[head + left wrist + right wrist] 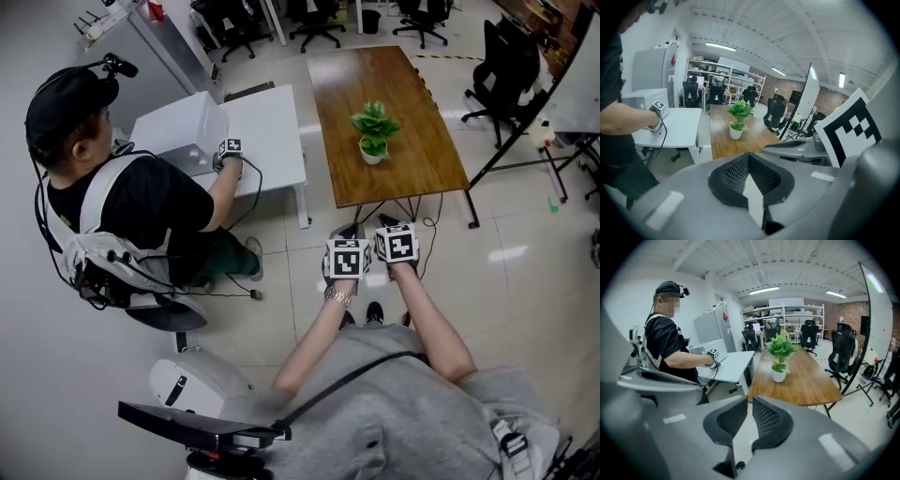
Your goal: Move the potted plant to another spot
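The potted plant, green leaves in a small white pot, stands upright near the middle of the long wooden table. Both grippers hang in the air short of the table's near end, side by side, well apart from the plant. My left gripper is shut with nothing between its jaws. My right gripper is also shut and empty, with only a thin slit between the pads. In the left gripper view the plant sits ahead past the left gripper. In the right gripper view the plant stands beyond the right gripper.
A white desk stands left of the wooden table, with a white box on it and a seated person holding another gripper. Black office chairs and a whiteboard stand stand to the right.
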`<state>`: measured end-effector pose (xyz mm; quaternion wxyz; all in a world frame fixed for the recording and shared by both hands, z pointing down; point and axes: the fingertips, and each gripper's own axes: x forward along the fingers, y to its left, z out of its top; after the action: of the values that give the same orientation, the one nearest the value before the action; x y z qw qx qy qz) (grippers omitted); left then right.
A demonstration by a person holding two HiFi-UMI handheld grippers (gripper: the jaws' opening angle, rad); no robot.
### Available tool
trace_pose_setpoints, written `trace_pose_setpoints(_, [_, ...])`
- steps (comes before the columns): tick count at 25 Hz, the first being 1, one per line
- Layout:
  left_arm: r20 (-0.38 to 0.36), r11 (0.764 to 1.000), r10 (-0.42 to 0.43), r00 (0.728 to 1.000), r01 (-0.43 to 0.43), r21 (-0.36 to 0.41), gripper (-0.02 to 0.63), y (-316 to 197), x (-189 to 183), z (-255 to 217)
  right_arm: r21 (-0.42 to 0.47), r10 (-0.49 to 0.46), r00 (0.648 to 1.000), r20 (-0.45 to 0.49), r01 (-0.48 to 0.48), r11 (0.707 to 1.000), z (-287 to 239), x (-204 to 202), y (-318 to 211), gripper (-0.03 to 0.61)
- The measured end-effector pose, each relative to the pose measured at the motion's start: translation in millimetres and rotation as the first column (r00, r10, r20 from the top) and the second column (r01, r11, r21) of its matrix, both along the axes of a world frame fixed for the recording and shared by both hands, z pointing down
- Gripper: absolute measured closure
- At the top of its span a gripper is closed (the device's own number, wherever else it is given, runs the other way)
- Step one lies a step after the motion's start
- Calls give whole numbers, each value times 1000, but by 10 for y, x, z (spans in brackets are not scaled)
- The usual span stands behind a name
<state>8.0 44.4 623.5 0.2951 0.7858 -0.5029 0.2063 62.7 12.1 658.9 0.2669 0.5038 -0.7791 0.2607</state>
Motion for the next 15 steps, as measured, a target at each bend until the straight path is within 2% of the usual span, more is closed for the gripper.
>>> trace_pose_setpoints(7, [7, 1000, 24, 1000, -24, 12, 606, -12, 217, -107, -14, 15, 1000, -17, -15, 1000, -54, 129, -15, 549])
trace_pose_setpoints(15, [-10, 999, -46, 999, 46, 28, 606, -73, 88, -226, 51, 3, 1000, 9, -4, 999, -258, 38, -112, 552])
